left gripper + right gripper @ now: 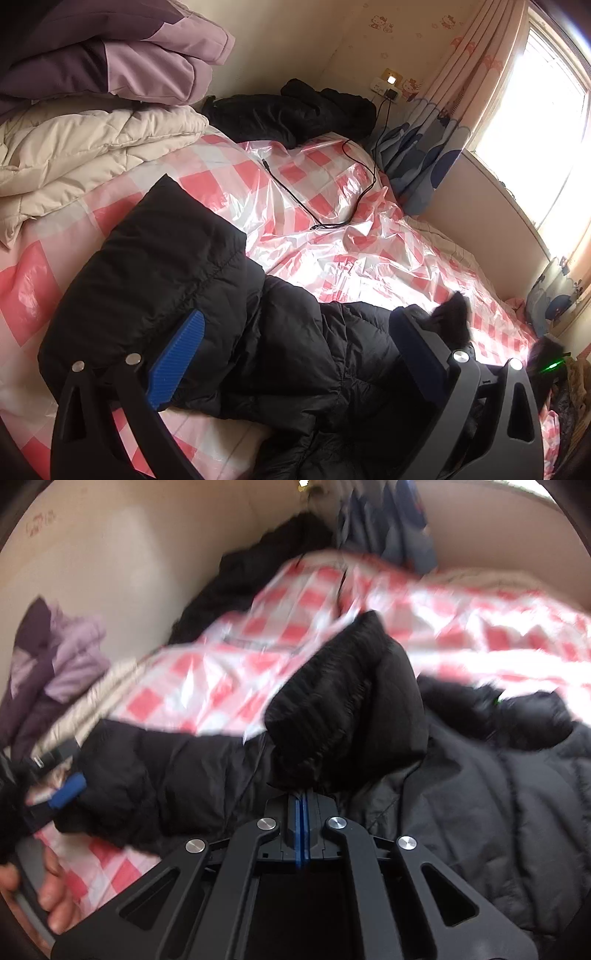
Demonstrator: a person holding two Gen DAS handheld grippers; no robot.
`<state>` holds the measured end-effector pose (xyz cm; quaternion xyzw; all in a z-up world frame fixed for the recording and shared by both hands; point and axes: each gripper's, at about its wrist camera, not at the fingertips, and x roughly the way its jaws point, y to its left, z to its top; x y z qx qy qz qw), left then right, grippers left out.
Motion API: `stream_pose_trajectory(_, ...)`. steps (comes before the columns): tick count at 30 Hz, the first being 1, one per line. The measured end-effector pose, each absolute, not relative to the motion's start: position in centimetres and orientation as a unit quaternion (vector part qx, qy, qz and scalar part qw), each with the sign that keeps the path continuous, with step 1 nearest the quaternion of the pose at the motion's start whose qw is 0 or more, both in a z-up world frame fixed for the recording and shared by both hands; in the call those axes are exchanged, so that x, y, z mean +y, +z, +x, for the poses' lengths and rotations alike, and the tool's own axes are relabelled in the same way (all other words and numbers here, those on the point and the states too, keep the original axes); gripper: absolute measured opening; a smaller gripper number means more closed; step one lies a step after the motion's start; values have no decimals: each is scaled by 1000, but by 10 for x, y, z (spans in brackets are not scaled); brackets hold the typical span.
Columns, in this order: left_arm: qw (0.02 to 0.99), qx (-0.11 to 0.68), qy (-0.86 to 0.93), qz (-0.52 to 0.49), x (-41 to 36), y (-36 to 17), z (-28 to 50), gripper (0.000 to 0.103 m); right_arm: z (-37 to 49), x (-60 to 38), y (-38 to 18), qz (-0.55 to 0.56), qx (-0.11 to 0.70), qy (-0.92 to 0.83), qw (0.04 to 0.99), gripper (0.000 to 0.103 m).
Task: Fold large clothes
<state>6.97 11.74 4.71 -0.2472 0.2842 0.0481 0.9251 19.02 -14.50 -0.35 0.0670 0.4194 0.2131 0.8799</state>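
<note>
Your left gripper has its jaws spread wide, with the black puffer coat lying between and under them; neither blue pad presses on the fabric. Your right gripper has its pads drawn tight together, and a black sleeve cuff rises directly from their tips, so it appears pinched there.

Only your left wrist view is sharp. It shows a sleeve folded across the coat body, a black charging cable trailing over the bed to a wall socket, a second dark garment heaped against the wall, and folded cream and purple quilts stacked in the corner. Your right wrist view is blurred, but it alone shows your left hand wrapped around its gripper's handle, and the coat's quilted body spreading to the right.

The coat lies on a bed covered with crinkled pink-and-white checked plastic sheeting. Cream walls carry cartoon cat stickers, a patterned curtain hangs beside a bright window, and the sill runs alongside the bed.
</note>
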Motion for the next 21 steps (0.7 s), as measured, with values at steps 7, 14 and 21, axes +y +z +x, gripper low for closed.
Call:
stream_pose_trajectory(7, 922, 295, 39, -249, 110, 42, 78, 96, 181, -121, -45, 26, 507, 273, 817, 9)
stream_pose_trajectory(14, 935, 268, -4, -231, 71, 54, 82, 96, 130, -196, 24, 152, 429, 324, 830, 90)
stream_pose_trajectory(21, 940, 274, -101, -178, -16, 58, 109, 96, 107, -333, 60, 245, 345, 172, 889, 95)
